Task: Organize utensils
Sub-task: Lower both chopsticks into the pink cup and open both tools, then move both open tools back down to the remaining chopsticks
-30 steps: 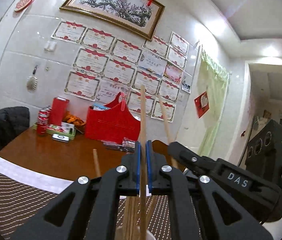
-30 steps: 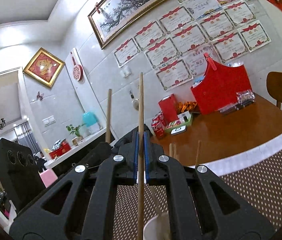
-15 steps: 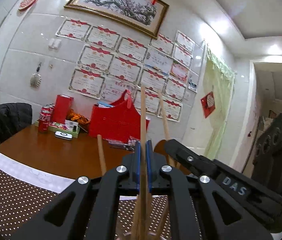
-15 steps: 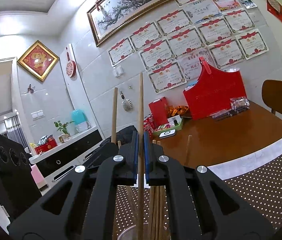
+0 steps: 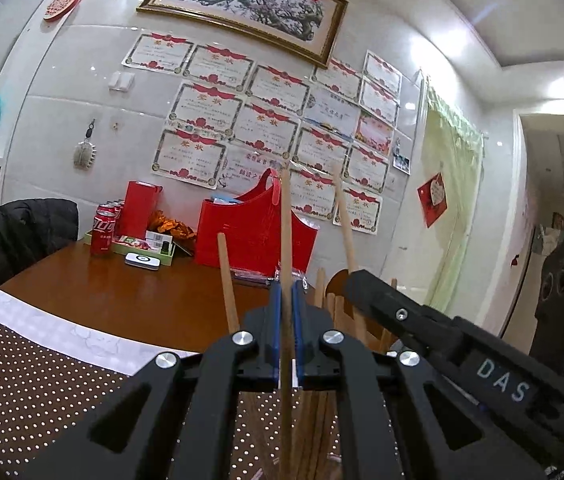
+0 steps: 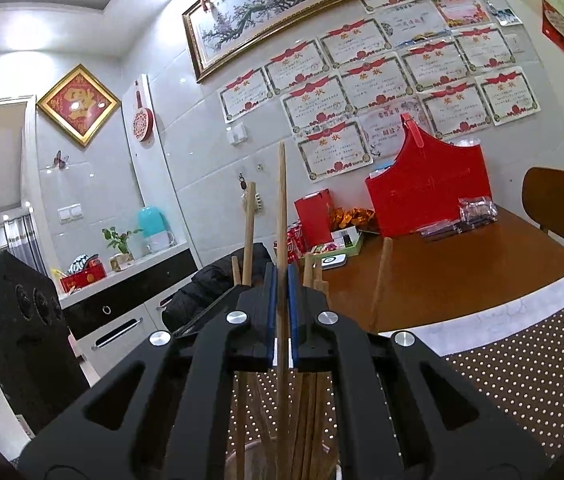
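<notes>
In the left wrist view my left gripper (image 5: 286, 304) is shut on an upright wooden chopstick (image 5: 286, 232), whose lower end runs down among several chopsticks (image 5: 328, 300) standing below and just right of the pads. Two more chopsticks (image 5: 225, 280) lean out to either side. The right gripper's black body (image 5: 442, 340) lies close on the right. In the right wrist view my right gripper (image 6: 280, 288) is shut on another upright chopstick (image 6: 282, 200), which reaches down into a pale cup (image 6: 251, 450) holding several chopsticks (image 6: 310, 400).
The cup stands on a brown dotted mat (image 6: 522, 368) over a wooden table (image 5: 129, 296). At the table's far side are a red basket (image 5: 249, 232), a red box (image 5: 139, 208) and soda cans (image 5: 102, 232). A black jacket (image 5: 21, 232) hangs on the left chair, and a wooden chair (image 6: 558, 200) stands at the right.
Both grippers have sunk, each still shut on its chopstick. More of the chopstick bundle now stands up around the pads, and the table fills more of both views.
</notes>
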A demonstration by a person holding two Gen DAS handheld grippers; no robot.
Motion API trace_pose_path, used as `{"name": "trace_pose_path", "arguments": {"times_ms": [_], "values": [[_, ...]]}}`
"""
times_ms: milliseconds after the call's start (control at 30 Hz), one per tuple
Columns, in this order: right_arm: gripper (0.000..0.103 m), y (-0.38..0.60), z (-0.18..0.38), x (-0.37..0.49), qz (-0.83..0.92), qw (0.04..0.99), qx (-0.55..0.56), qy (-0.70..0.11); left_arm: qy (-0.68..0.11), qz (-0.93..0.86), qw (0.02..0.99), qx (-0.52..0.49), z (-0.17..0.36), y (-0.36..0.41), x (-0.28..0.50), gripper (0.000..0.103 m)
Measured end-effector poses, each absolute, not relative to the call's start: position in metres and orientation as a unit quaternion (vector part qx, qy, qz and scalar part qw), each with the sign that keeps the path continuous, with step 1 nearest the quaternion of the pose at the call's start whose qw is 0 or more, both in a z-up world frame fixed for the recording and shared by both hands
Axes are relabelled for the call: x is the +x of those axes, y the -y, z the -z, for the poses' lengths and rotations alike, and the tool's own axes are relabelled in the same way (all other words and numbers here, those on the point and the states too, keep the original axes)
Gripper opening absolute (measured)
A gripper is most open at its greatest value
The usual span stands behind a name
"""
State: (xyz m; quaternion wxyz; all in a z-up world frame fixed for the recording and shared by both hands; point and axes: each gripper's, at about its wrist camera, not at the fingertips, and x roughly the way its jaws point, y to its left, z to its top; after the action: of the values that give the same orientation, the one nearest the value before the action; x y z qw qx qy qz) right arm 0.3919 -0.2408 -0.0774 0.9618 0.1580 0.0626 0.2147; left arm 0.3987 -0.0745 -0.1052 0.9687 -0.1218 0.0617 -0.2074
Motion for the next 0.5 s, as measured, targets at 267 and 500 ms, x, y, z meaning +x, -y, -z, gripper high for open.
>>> {"name": "trace_pose_path", "arguments": {"times_ms": [267,500], "values": [[0.082,0.259,0.064,0.376,-0.205,0.961,0.180,-0.034,-0.050,0.208,0.969,-0.121,0.094,0.068,0.392,0.047],[0.097,0.271,0.045,0.363,-0.189,0.962,0.194,-0.012,-0.037,0.199,0.972,-0.122,0.081,0.062,0.384,0.073]]}}
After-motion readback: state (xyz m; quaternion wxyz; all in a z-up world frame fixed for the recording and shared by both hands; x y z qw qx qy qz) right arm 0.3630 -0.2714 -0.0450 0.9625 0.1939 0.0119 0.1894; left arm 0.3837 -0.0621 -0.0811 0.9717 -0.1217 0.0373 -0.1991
